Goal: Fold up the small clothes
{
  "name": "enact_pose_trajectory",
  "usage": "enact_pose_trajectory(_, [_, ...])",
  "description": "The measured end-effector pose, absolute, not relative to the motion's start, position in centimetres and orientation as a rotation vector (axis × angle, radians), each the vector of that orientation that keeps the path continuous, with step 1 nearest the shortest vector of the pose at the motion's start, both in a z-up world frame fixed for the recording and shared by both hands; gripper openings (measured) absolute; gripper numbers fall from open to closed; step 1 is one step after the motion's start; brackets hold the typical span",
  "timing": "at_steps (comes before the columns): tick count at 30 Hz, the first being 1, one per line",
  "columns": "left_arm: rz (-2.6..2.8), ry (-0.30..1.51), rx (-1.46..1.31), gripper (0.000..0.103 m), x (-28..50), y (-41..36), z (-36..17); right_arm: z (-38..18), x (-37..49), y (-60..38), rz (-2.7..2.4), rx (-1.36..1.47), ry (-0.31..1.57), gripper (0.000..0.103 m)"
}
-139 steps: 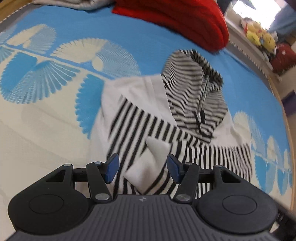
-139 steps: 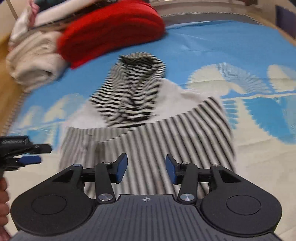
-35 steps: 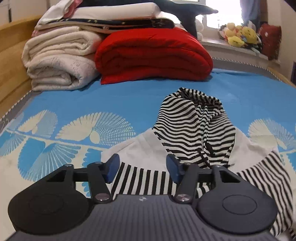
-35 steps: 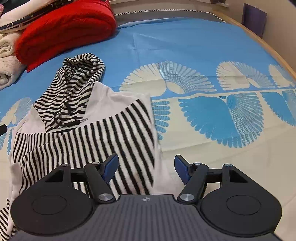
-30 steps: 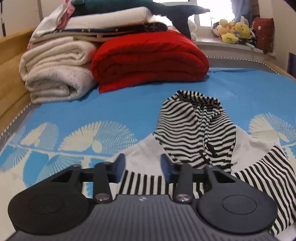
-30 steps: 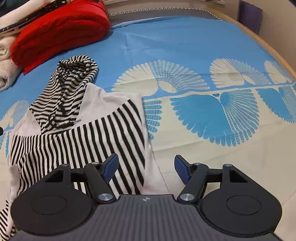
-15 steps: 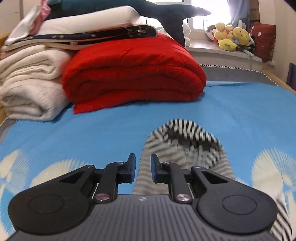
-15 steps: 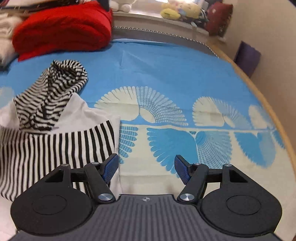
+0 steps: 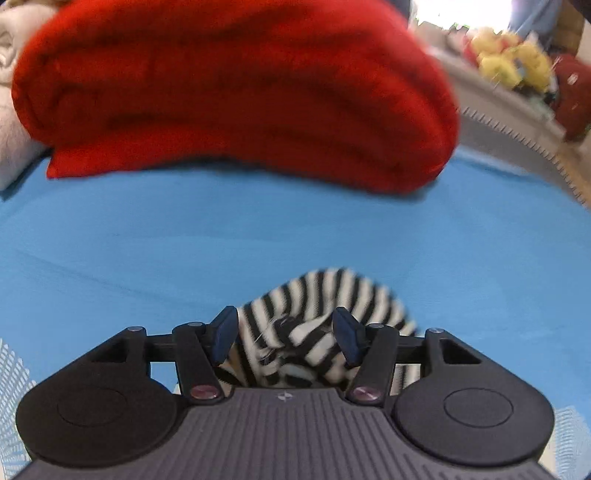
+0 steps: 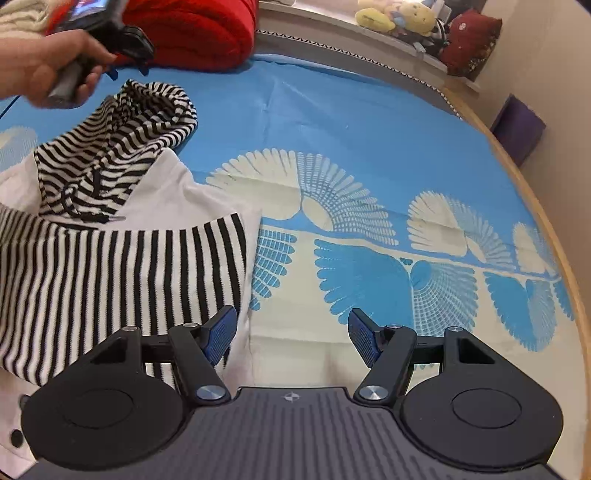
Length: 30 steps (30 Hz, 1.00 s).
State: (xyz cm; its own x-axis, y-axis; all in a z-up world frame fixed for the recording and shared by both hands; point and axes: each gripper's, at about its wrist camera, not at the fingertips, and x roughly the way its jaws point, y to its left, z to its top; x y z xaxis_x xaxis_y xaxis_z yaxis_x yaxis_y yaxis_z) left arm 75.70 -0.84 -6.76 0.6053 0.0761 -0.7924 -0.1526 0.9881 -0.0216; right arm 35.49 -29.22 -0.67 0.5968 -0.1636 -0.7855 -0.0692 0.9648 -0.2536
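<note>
A small black-and-white striped hoodie (image 10: 110, 251) lies partly folded on the blue patterned bed sheet (image 10: 332, 122). Its striped hood (image 10: 122, 136) points toward the far pillows. In the left wrist view the hood's tip (image 9: 325, 295) sits between the jaws of my left gripper (image 9: 284, 332), which is open around it. From the right wrist view the left gripper (image 10: 122, 48) hovers in a hand just above the hood. My right gripper (image 10: 291, 336) is open and empty, at the hoodie's right edge.
A folded red blanket (image 9: 236, 92) lies just beyond the hood. Cream blankets (image 9: 11, 110) are stacked to its left. Plush toys (image 10: 399, 18) sit on the window ledge. The bed's wooden rim (image 10: 554, 229) curves along the right.
My left gripper moved forward to the hood's tip, closed partway, then opened again around it. My right gripper drifted to the right, off the hoodie body.
</note>
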Motion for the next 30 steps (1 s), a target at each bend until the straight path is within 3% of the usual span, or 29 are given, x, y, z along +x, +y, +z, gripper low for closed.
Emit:
enact_pose_trajectory(1, [0.138, 0.938, -0.056, 0.032, 75.9, -0.9, -7.5, -0.8, 35.6, -29.2, -0.059, -0.286, 0.932, 0.068])
enact_pose_trajectory(2, [0.118, 0.953, -0.031, 0.015, 75.6, -1.0, -7.8, -1.0, 35.6, -29.0, -0.061, -0.299, 0.933, 0.068])
enact_pose_trajectory(6, [0.021, 0.830, 0.060, 0.011, 69.8, -2.0, -4.8, -1.0, 35.9, -29.1, -0.060, -0.288, 0.945, 0.068])
enact_pose_trajectory(10, [-0.096, 0.669, 0.115, 0.011, 55.6, -2.6, 1.1, -0.3, 35.7, -28.8, -0.049, -0.286, 0.928, 0.068])
enact_pose_trajectory(13, [-0.175, 0.668, 0.054, 0.011, 42.5, -1.5, 3.6, 0.4, 35.6, -28.7, -0.045, -0.261, 0.916, 0.068])
enact_pose_trajectory(15, [-0.222, 0.761, -0.001, 0.014, 35.0, -0.9, 3.1, 1.0, 35.4, -28.6, -0.040, -0.236, 0.908, 0.068])
enact_pose_trajectory(16, [-0.252, 0.862, -0.014, 0.020, 31.7, -0.7, 1.9, 1.4, 35.4, -28.5, -0.036, -0.220, 0.902, 0.068])
enact_pose_trajectory(18, [-0.262, 1.047, 0.017, 0.021, 27.8, -0.1, -0.3, 2.2, 35.1, -28.2, -0.025, -0.191, 0.889, 0.068])
enact_pose_trajectory(21, [-0.090, 1.024, 0.013, 0.029, 26.8, 2.5, 0.5, 3.4, 34.6, -27.6, -0.014, -0.151, 0.861, 0.068])
enact_pose_trajectory(26, [0.090, 0.967, -0.332, 0.041, 33.2, 7.4, 1.7, 4.0, 33.8, -26.6, 0.013, -0.049, 0.847, 0.066])
enact_pose_trajectory(30, [0.110, 1.029, -0.365, 0.046, 35.6, 7.1, -2.1, 3.4, 34.2, -26.4, 0.064, 0.144, 0.885, 0.043])
